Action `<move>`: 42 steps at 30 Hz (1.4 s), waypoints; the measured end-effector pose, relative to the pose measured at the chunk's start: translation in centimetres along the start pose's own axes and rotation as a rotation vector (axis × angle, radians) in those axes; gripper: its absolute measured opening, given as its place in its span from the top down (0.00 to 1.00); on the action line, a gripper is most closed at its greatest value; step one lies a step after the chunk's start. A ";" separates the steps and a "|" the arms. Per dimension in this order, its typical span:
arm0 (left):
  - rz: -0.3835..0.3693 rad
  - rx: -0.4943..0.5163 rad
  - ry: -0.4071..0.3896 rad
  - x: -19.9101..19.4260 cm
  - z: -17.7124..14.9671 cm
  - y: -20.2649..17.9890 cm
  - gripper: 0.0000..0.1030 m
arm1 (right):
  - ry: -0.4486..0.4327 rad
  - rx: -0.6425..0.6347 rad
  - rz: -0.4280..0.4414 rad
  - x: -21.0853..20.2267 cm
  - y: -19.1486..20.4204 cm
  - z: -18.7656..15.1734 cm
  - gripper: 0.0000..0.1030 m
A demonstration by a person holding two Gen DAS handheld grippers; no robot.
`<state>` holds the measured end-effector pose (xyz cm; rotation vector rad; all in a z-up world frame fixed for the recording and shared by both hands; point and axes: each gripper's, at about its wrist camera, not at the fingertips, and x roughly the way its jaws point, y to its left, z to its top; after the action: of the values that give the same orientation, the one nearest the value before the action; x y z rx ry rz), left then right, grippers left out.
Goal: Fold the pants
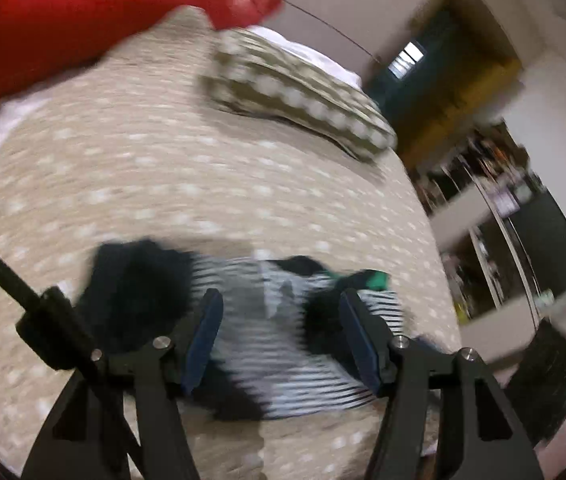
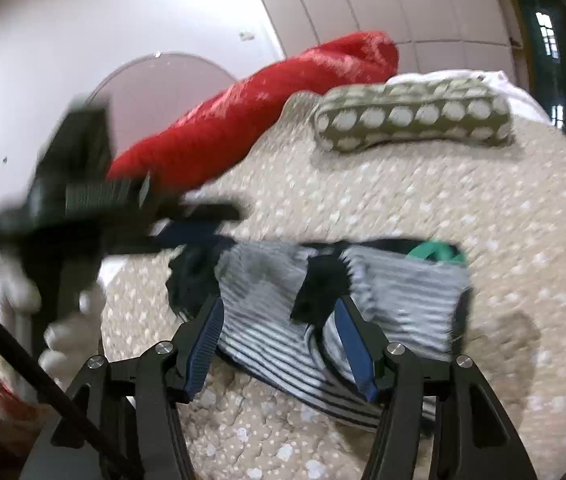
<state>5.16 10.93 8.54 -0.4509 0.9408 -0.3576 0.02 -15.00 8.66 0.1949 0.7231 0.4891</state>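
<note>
The pants [image 1: 283,344] are black-and-white striped with black patches and a green bit at one end. They lie bunched on the beige dotted bed cover [image 1: 163,168]. My left gripper [image 1: 281,300] is open just above them, fingers either side of the striped cloth, holding nothing. In the right wrist view the pants [image 2: 403,292] lie in a folded heap. My right gripper [image 2: 279,308] is open over their near edge and empty. The left gripper [image 2: 187,220] shows there from the side, at the pants' left end. Both views are motion-blurred.
A red pillow [image 1: 95,12] and an olive dotted pillow [image 1: 303,96] lie at the far end of the bed; both also show in the right wrist view [image 2: 251,112] [image 2: 415,120]. The bed edge drops off at the right [image 1: 435,240], with shelves [image 1: 495,208] beyond.
</note>
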 end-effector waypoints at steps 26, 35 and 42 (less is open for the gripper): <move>0.125 -0.280 -0.179 -7.1 -5.0 13.5 0.72 | 0.392 -0.111 0.004 15.7 12.0 6.0 0.26; 0.116 -0.303 -0.151 -7.2 -6.8 14.8 0.65 | 0.607 -0.361 -0.271 25.1 17.7 3.3 0.19; 0.032 -0.235 -0.172 -6.8 -6.9 12.3 0.52 | 0.520 -0.296 -0.195 20.4 16.1 4.5 0.74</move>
<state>-3.10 23.13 3.33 -0.6701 0.8241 -0.1759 10.39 9.00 5.46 -0.2904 1.1509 0.4572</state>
